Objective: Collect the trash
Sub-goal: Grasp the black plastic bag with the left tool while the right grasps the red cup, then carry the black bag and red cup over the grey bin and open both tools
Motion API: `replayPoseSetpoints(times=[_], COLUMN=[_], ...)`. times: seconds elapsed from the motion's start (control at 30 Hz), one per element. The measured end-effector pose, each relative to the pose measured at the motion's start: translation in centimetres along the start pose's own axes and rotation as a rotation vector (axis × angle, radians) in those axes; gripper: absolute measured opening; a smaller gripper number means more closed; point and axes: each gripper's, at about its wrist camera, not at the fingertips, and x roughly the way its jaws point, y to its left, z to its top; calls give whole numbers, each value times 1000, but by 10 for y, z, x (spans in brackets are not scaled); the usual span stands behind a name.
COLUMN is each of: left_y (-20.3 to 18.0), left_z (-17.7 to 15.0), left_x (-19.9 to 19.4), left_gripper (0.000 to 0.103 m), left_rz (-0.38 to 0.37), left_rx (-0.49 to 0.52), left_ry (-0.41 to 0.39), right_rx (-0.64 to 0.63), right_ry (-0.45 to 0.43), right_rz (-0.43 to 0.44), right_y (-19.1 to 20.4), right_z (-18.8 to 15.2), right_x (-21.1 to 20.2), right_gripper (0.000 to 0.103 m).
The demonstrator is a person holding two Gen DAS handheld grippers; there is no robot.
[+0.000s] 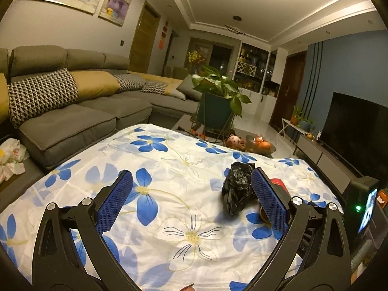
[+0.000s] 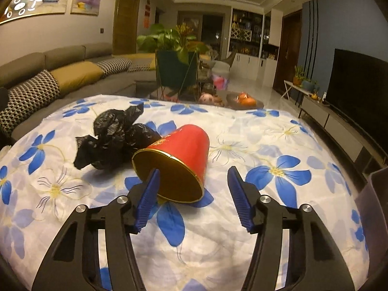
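While the red cup (image 2: 178, 161) is lying on its side at frame centre, mouth facing the right gripper (image 2: 192, 195), those spread, empty jaws are straddling its rim; the left gripper (image 1: 191, 203) is gaping too, beside the black bag (image 1: 237, 189).

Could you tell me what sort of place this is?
Most likely a home living room: a sofa with cushions, a television, and a potted plant beyond the cloth-covered table.
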Motion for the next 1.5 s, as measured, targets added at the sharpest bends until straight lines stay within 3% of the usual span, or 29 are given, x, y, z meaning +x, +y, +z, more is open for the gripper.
replayPoseSetpoints(times=[0.13,0.2,0.33,0.77,0.87,1.07,1.13,1.2,1.5], left_y=[-8,-13,-25,-60,-63,-58,-58,-59,-67], left_z=[0,-1,-5,-16,-18,-27,-29,-30,-21], left_x=[11,18,32,97,114,137,139,134,82], left_gripper=[96,96,96,94,81,42,25,18,14], left_rz=[-11,-16,-27,-56,-70,-104,-119,-132,-155], left_rx=[10,15,31,72,74,49,49,54,73], left_ry=[18,27,46,153,199,303,310,289,194], right_rx=[2,-6,-3,95,107,128,131,138,162], right_ry=[20,42,32,-83,-93,-113,-119,-123,-151], right_rz=[-1,19,23,-14,-13,-6,-4,0,-7], right_y=[-1,0,-4,-58,-67,-78,-80,-82,-97], right_z=[6,6,6,-6,-10,-14,-14,-15,-15], right_x=[9,13,12,-33,-42,-55,-58,-61,-86], right_gripper=[40,20,6,4,4,4,4,4,4])
